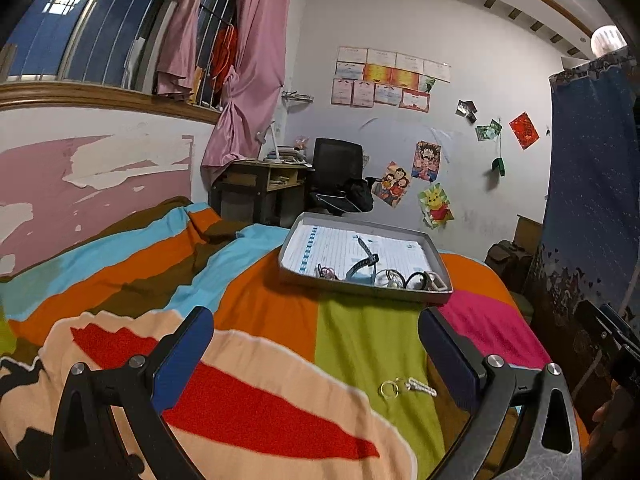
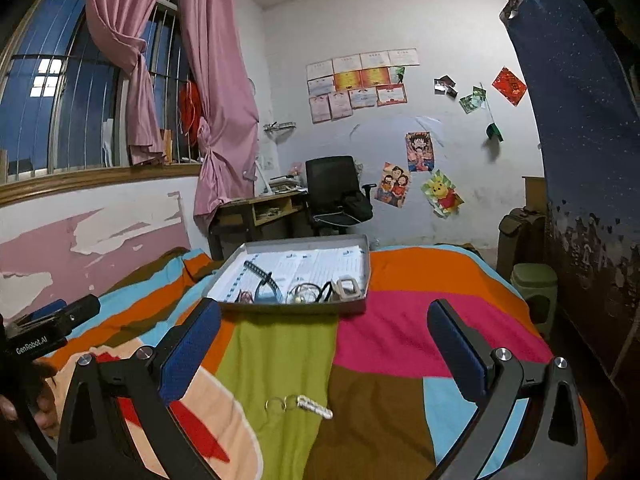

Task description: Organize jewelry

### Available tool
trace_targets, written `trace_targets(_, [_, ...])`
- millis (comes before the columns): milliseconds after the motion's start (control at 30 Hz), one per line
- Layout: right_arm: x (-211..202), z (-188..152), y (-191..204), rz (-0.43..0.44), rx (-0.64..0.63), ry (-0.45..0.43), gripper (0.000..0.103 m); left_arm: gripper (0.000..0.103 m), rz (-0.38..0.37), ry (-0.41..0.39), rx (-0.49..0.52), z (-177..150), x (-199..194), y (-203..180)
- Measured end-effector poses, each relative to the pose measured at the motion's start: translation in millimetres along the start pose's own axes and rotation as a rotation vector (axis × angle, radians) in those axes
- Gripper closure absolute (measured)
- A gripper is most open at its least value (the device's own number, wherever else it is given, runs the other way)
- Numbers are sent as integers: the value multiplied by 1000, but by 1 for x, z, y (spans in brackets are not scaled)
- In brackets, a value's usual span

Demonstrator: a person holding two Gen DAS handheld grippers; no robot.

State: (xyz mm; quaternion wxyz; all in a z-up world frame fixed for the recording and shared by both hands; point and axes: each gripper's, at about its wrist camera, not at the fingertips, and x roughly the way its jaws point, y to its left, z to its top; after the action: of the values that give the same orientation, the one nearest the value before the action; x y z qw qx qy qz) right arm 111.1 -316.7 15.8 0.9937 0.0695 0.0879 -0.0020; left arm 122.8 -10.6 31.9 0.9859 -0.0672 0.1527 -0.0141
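Observation:
A shallow grey box lid (image 1: 304, 276) (image 2: 296, 307) lies on the striped bedspread and holds a dark strap (image 1: 366, 258) (image 2: 262, 276), dark rings and a pale buckle (image 2: 347, 286). Nearer to me, a small silver key ring with a white charm (image 1: 408, 387) (image 2: 298, 402) lies loose on the green stripe. My left gripper (image 1: 316, 360) stands open above the blanket, the key ring just inside its right finger. My right gripper (image 2: 324, 356) is open too, with the key ring on the blanket between and below its blue pads (image 2: 188, 356). Nothing is held.
The colourful bedspread (image 1: 260, 300) covers the whole bed. A desk (image 2: 260, 208) and a black office chair (image 2: 336, 192) stand beyond the bed's far end. A green bin (image 2: 534, 284) sits at the right bedside, below a dark blue hanging cloth (image 2: 580, 120).

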Motion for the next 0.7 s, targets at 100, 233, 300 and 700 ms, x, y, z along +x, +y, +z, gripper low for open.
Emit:
trace_targets(100, [-16,-4,4,1,-10,-3,1,0,4,4,-2,-9,-14,4])
trace_targets(233, [-33,-11,9,1,-14,3,1,0,11,16,-8,-19,-30,11])
trace_targets(300, [-42,-16,9,1,-11,13,1,0,14,23,-13,-25,-35,13])
trace_targets(700, [-71,-43,10,7,6,73,1,0,14,27,-10,-45,-65,13])
